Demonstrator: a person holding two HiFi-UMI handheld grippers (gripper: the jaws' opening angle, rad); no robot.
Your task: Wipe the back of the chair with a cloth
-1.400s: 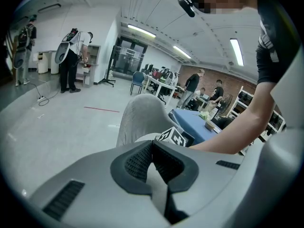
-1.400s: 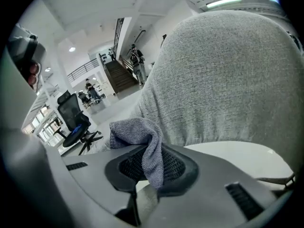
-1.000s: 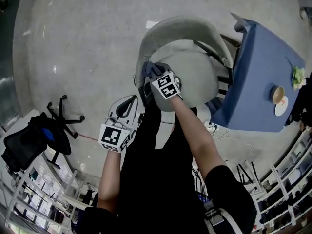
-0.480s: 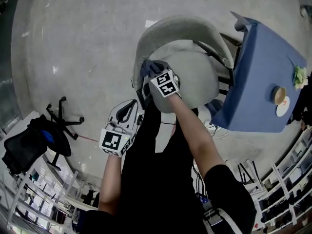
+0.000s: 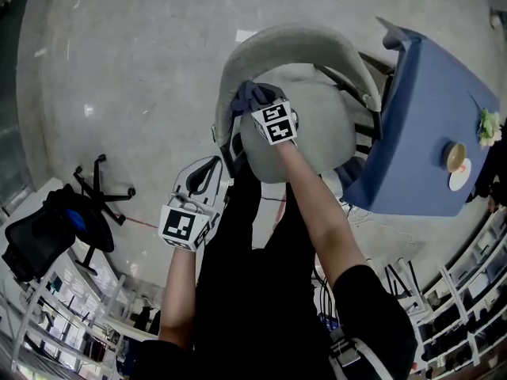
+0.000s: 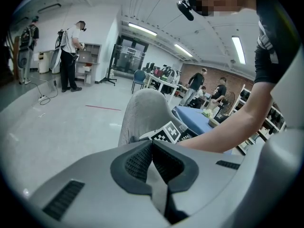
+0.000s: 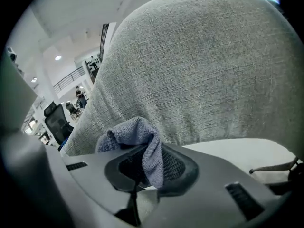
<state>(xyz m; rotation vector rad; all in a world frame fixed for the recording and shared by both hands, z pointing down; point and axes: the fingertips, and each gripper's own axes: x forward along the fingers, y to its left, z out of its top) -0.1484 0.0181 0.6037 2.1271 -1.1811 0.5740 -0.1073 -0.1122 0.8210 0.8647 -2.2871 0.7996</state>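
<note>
The grey fabric chair (image 5: 295, 41) stands below me, its curved back (image 7: 204, 70) filling the right gripper view above the pale seat (image 7: 237, 148). My right gripper (image 5: 255, 101) is shut on a blue-grey cloth (image 7: 137, 137), which bunches out over the jaws close against the inner face of the back's left side. In the head view the cloth (image 5: 252, 95) shows just beyond the gripper's marker cube (image 5: 275, 123). My left gripper (image 5: 211, 166) hangs lower left, off the chair, jaws shut with nothing between them (image 6: 152, 148).
A table under a blue cloth (image 5: 428, 125) stands right of the chair, with a cup (image 5: 453, 155) and flowers on it. A black office chair (image 5: 55, 228) is at the lower left. Several people stand far off in the left gripper view.
My right gripper has carried the cloth a little farther up along the inside of the chair back. The left gripper has hardly moved.
</note>
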